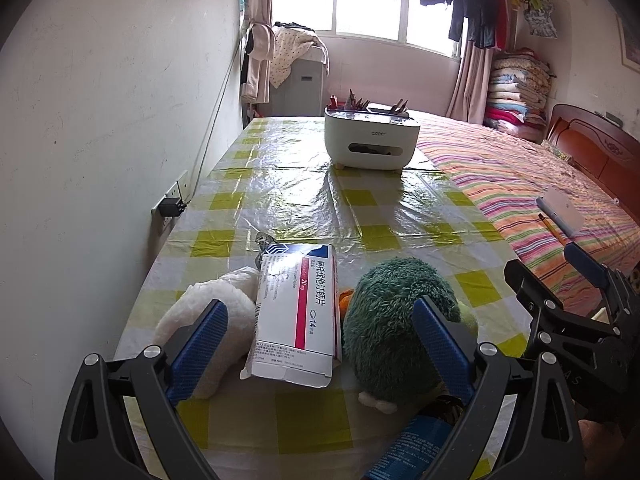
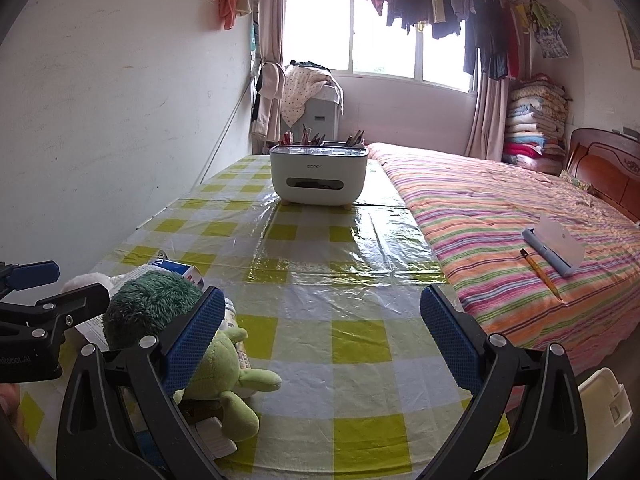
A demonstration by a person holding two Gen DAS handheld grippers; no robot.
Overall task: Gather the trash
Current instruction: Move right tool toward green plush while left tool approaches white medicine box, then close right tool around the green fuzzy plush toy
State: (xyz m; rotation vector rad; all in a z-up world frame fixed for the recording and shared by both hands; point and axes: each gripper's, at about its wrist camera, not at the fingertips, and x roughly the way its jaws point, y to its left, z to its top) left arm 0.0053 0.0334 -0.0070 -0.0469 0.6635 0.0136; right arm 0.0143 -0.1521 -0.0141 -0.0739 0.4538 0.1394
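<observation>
The left gripper [image 1: 320,340] is wide open, holding nothing, its fingers flanking the medicine box [image 1: 298,316]. The box lies near the table's [image 1: 360,208] near edge, between a white plush [image 1: 208,312] and a green plush [image 1: 384,320]. The right gripper [image 2: 322,340] is wide open and empty.

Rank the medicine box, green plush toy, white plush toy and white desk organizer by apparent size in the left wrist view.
1. Green plush toy and medicine box: look about alike, so I won't rank them.
2. White plush toy, partly hidden behind a finger.
3. White desk organizer: looks smallest, but it stands farther away, so its true size is unsure.
</observation>
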